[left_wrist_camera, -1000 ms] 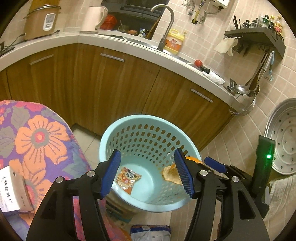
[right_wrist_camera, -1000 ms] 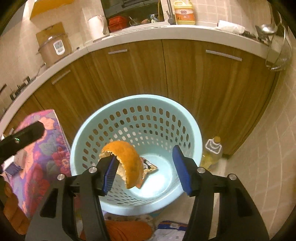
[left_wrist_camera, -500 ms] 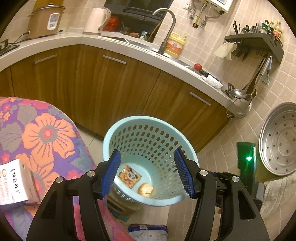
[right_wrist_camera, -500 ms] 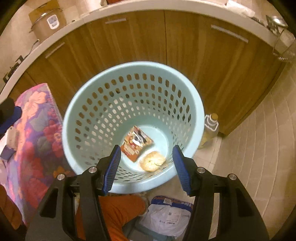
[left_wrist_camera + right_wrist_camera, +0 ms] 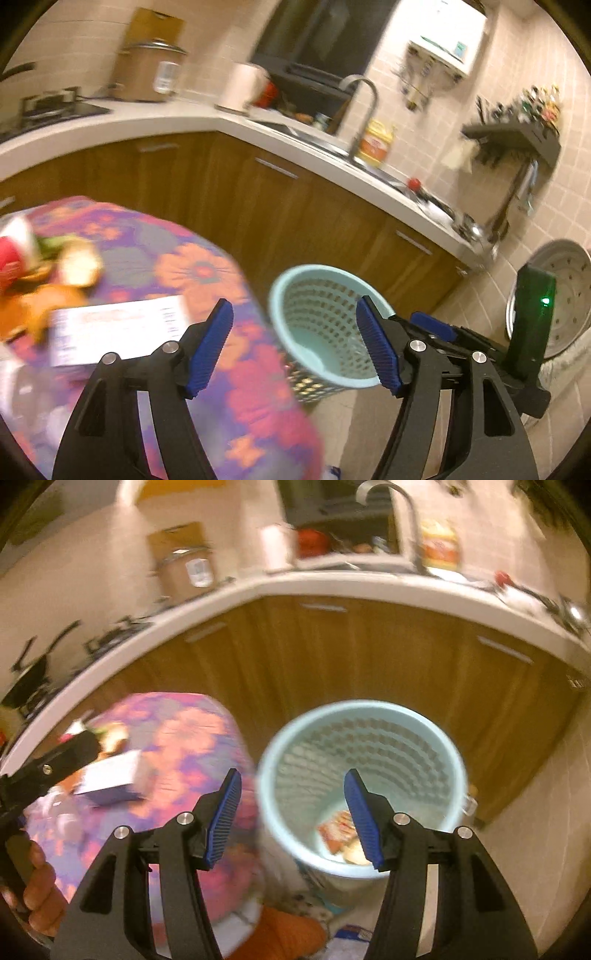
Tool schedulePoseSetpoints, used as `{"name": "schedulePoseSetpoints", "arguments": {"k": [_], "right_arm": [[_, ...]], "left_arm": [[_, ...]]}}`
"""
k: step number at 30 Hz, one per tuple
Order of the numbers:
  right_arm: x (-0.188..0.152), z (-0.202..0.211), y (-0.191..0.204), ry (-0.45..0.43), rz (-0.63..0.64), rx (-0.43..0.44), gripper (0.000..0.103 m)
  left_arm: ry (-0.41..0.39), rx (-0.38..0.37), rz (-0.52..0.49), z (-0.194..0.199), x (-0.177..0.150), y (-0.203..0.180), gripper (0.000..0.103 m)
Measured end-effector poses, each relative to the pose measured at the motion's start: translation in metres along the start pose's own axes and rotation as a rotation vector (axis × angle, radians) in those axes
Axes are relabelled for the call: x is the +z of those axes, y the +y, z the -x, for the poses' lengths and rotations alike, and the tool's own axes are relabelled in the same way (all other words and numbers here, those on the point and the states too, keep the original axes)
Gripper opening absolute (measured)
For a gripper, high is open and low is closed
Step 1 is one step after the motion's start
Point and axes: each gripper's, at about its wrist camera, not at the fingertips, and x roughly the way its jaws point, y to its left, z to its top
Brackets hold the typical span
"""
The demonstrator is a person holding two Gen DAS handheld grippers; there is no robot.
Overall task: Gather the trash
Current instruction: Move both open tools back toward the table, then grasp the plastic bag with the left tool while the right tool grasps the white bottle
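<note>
A pale blue perforated plastic wastebasket [image 5: 360,786] stands on the tiled floor in front of the brown wooden kitchen cabinets [image 5: 258,206], just beside a low surface draped in a purple cloth printed with orange and pink flowers [image 5: 207,266]. Seen from the right wrist camera, the basket's bottom holds a red-and-orange snack wrapper [image 5: 334,830] and, touching it on the near side, a pale yellowish scrap [image 5: 354,853], too blurred to tell what it is.

The right gripper [image 5: 291,814], black-framed with blue ribbed pads, hangs above the basket's near left rim with its jaws apart and nothing between them; its right pad [image 5: 360,816] overlaps the basket's mouth in that view. The left gripper [image 5: 295,347] is of the same build and sits above the gap between basket and floral cloth; its jaws are opening and are empty.

On the cloth, to the left of the basket, lies a white rectangular cardboard box with printed lettering [image 5: 118,328]. Farther from the basket sit orange peel pieces [image 5: 33,306], a pale rounded lump [image 5: 79,262] and something red and white [image 5: 14,254] at the frame's edge, all smeared by motion blur. A person's hand [image 5: 37,897] grips the left tool's handle at the lower left of the right wrist view.

Beyond the basket, the white countertop [image 5: 207,118] carries a brown rice cooker [image 5: 147,70], a white kettle [image 5: 242,88] and a curved steel tap [image 5: 364,107] with a yellow detergent bottle [image 5: 376,142] beside it.
</note>
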Motion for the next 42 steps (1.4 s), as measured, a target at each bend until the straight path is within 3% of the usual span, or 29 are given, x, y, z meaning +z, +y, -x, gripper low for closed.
{"name": "schedulePoseSetpoints", "arguments": {"k": [8, 13, 22, 28, 37, 42], "right_arm": [[-0.001, -0.002, 0.110, -0.027, 0.170, 0.153, 0.056], [-0.011, -0.012, 0.161, -0.005, 0.248, 0.236, 0.056], [-0.041, -0.027, 0.237, 0.044, 0.382, 0.360, 0.062], [-0.055, -0.047, 0.265, 0.082, 0.437, 0.362, 0.062], [-0.059, -0.061, 0.274, 0.097, 0.472, 0.384, 0.065], [-0.062, -0.064, 0.283, 0.105, 0.501, 0.405, 0.066]], "left_arm": [[-0.104, 0.187, 0.104, 0.091, 0.000, 0.077, 0.068], [-0.168, 0.301, 0.178, 0.145, -0.004, 0.131, 0.070], [-0.208, 0.511, 0.281, 0.213, -0.028, 0.219, 0.071], [-0.190, 0.571, 0.334, 0.233, -0.036, 0.264, 0.071], [-0.158, 0.664, 0.381, 0.236, -0.048, 0.328, 0.071], [-0.095, 0.622, 0.427, 0.218, -0.055, 0.360, 0.072]]}}
